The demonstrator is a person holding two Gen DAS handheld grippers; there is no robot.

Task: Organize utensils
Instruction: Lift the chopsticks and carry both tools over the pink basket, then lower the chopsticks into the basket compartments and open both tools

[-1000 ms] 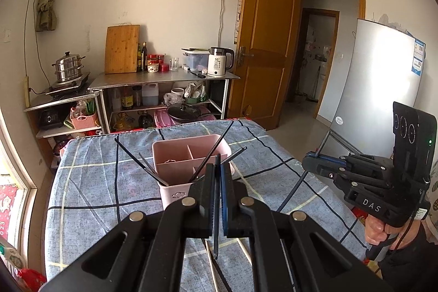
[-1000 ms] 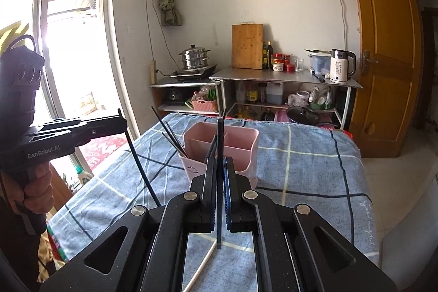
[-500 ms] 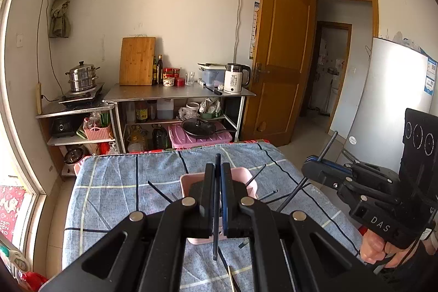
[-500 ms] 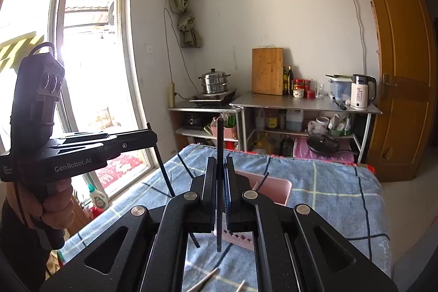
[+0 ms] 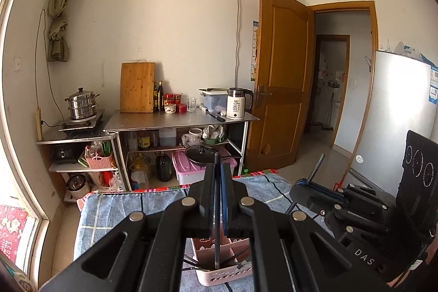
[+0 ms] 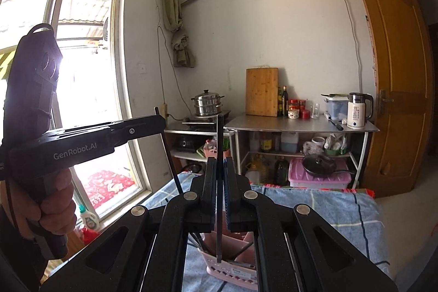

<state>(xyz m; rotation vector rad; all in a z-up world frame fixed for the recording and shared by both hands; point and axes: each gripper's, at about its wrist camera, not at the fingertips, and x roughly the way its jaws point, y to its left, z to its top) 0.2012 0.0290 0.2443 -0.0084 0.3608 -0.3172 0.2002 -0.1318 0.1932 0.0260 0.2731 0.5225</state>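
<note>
Mid-transfer, it seemed: one black chopstick (image 5: 216,210) was pinched upright in the clamped-shut left tongs (image 5: 218,199), another chopstick (image 6: 219,182) in the shut right tongs (image 6: 219,196). The pink holder (image 5: 219,262) sat just below both. Next, each stick likely needed lowering into a compartment.

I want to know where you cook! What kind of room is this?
Probably a small home kitchen: a steamer pot sits on a cooktop, a wooden cutting board leans against the wall, and an electric kettle stands on the metal table.
</note>
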